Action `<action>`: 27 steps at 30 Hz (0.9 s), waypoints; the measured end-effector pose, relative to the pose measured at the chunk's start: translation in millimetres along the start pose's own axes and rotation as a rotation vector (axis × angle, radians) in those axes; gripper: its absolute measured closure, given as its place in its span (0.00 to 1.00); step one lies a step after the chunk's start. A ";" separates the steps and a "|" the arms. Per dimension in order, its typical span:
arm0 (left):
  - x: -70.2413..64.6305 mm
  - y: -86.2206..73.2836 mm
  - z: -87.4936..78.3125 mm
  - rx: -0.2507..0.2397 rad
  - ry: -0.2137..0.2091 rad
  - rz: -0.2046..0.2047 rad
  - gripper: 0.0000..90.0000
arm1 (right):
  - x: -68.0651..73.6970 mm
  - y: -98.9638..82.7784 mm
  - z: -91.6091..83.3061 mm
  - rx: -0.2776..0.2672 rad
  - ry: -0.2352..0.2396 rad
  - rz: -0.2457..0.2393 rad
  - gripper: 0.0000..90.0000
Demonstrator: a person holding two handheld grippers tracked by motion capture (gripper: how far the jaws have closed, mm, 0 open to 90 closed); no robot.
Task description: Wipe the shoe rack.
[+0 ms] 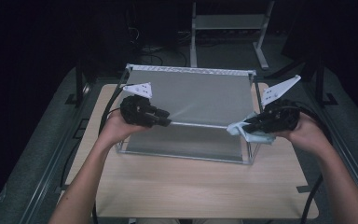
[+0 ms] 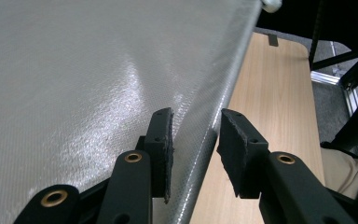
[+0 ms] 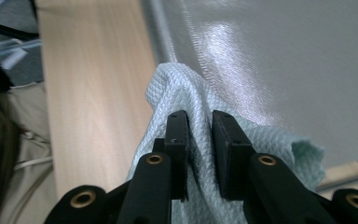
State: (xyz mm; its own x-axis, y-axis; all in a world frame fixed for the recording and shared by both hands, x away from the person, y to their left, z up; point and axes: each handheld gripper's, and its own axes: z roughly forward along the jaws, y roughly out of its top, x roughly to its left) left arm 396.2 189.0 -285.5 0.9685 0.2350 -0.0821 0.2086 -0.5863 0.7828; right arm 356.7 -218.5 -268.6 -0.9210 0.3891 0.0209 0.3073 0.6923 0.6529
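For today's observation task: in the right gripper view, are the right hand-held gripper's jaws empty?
No, the right hand-held gripper has a pale green waffle-weave cloth pinched between its two black pads.

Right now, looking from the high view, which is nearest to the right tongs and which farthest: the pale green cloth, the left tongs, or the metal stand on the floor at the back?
1. The pale green cloth, pinched in the right tongs at the frame's right near corner.
2. The left tongs, across the grey sheet, at the frame's left edge.
3. The metal stand, far behind the table.
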 end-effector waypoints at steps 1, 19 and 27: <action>-1.6 0.1 -1.6 0.007 0.008 0.002 0.72 | -0.8 0.8 0.2 0.002 -0.006 0.003 0.85; -4.2 -0.6 -6.2 0.034 0.075 0.010 0.74 | -5.5 7.5 7.1 -0.042 -0.053 0.038 0.89; 3.7 0.3 -5.9 0.017 0.076 -0.003 0.74 | -11.9 7.6 8.6 -0.056 -0.058 0.046 0.89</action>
State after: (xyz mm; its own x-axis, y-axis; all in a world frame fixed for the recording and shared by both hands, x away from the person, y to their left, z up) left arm 399.0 194.3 -281.9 0.9551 0.2940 -0.0368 0.2140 -0.5987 0.7719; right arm 372.2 -212.6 -270.4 -0.8905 0.4550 0.0089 0.3332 0.6387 0.6936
